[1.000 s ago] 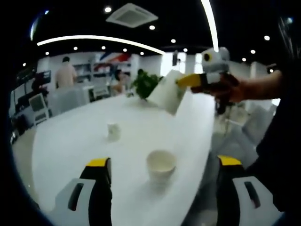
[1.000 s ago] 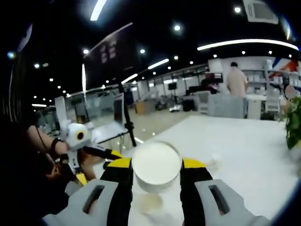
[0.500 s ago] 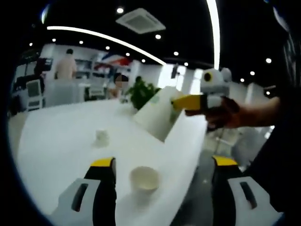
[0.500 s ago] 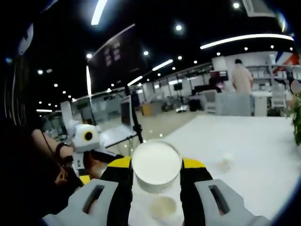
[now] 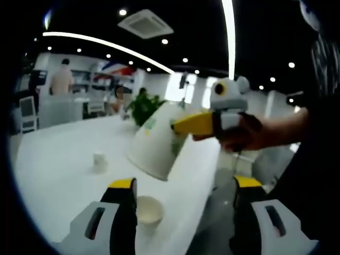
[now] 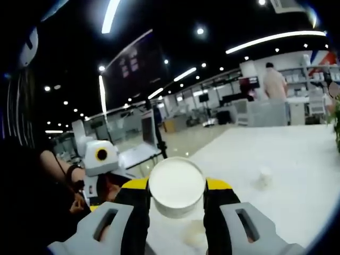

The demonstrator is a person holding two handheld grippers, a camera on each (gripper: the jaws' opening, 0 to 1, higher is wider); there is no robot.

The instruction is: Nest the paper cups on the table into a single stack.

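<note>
My right gripper (image 6: 176,199) is shut on a white paper cup (image 6: 176,187), whose round base faces the camera. In the left gripper view that same cup (image 5: 153,142) hangs tilted above the table, mouth down-left, held by the yellow-jawed right gripper (image 5: 199,123) coming in from the right. Below it an upright empty paper cup (image 5: 148,210) stands on the white table (image 5: 58,180), just right of my left jaw. My left gripper (image 5: 181,210) is open with nothing between its jaws. A third small cup (image 5: 99,161) (image 6: 264,176) stands farther off on the table.
The table's right edge (image 5: 199,183) runs close to the near cup. A green plant (image 5: 142,106) stands at the far end of the table. People and office furniture fill the background. The left gripper (image 6: 101,164) shows in the right gripper view, held by a hand.
The held cup has come down and nearer, over the cup on the table. The left view has shifted so the standing cup now sits closer to the left jaw.
</note>
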